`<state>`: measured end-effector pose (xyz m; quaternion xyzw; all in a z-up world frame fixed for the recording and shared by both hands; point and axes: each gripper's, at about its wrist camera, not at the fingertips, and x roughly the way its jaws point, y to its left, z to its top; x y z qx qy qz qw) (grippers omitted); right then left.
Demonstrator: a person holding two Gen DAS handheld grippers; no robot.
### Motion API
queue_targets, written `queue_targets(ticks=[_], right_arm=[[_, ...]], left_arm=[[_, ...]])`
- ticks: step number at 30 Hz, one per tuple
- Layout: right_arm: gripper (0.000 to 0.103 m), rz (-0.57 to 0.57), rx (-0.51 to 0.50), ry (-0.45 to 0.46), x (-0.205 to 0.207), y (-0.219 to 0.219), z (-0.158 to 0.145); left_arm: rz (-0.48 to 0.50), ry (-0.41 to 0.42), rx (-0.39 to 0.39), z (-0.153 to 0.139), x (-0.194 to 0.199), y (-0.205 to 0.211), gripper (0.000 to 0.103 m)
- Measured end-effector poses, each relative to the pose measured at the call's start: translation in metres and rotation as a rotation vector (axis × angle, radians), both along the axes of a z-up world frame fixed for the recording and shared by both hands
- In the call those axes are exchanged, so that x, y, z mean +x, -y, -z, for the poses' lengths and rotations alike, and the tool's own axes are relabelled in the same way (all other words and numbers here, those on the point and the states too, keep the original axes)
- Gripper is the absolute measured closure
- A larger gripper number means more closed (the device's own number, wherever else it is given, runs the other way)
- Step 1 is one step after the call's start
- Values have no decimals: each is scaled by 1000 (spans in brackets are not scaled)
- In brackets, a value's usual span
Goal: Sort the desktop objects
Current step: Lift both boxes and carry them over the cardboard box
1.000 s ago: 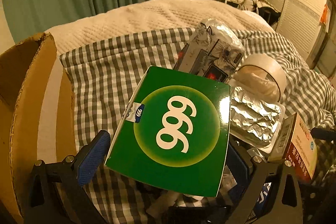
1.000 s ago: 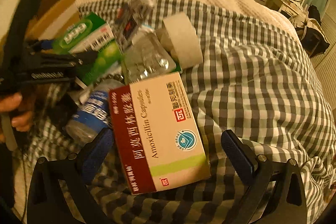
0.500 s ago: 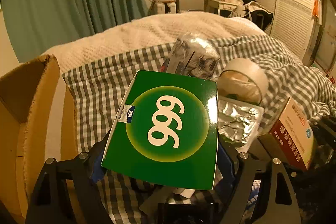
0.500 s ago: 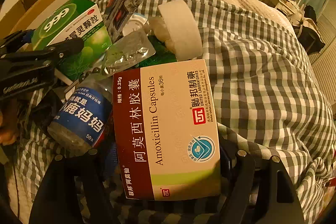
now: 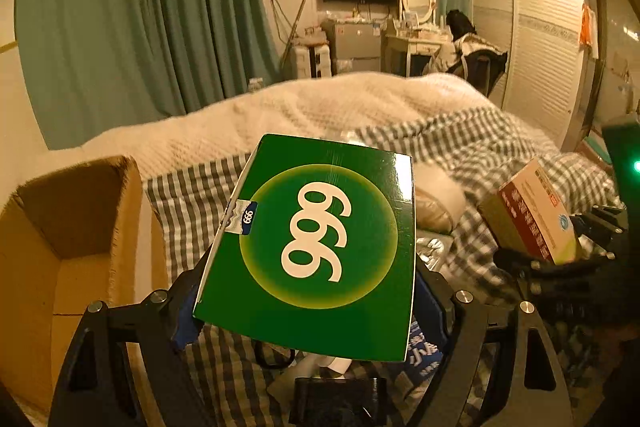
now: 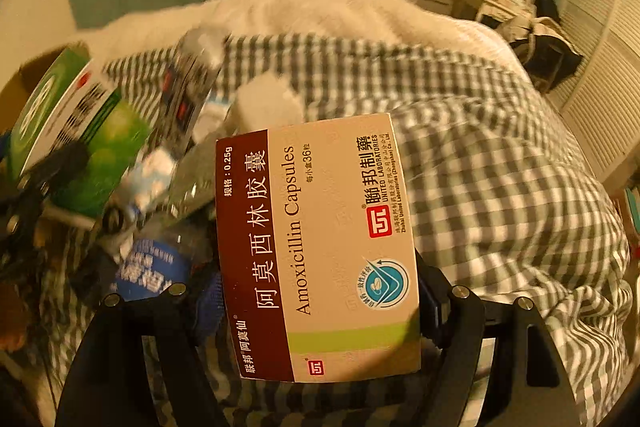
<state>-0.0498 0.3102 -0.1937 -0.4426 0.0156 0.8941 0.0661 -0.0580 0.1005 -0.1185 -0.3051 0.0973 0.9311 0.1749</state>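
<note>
My left gripper (image 5: 310,311) is shut on a green "999" medicine box (image 5: 316,247) and holds it above the checked cloth; the box also shows in the right wrist view (image 6: 68,131). My right gripper (image 6: 320,307) is shut on a tan and maroon Amoxicillin capsule box (image 6: 320,247), lifted off the cloth; it also shows at the right of the left wrist view (image 5: 532,215). Under both lie a blue-labelled bottle (image 6: 152,267), a foil blister pack (image 6: 192,183), a silver packet (image 6: 192,79) and a tape roll (image 6: 264,103).
An open cardboard box (image 5: 60,227) stands at the left, beside the checked cloth (image 6: 480,167) on a bed with a white blanket (image 5: 320,99). Green curtains, a TV and a dresser are far behind.
Both grippers closed on their boxes and lifted them. The green box and the Amoxicillin box rose off the pile; the views tilted up toward the room.
</note>
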Motion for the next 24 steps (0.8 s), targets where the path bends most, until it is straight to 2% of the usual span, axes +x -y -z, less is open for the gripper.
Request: queue_targets(ticks=[7, 13, 16, 24], right_arm=[[27, 105, -36, -179, 16, -13, -37], [27, 127, -45, -355, 28, -5, -74], [27, 126, -50, -411, 32, 3, -89], [27, 108, -62, -491, 36, 27, -116]], left_arm=[[2, -70, 63, -33, 21, 6, 17], [-7, -153, 115, -65, 39, 22, 17], [-20, -186, 126, -77, 45, 30, 17], [-72, -237, 154, -95, 49, 58, 17]])
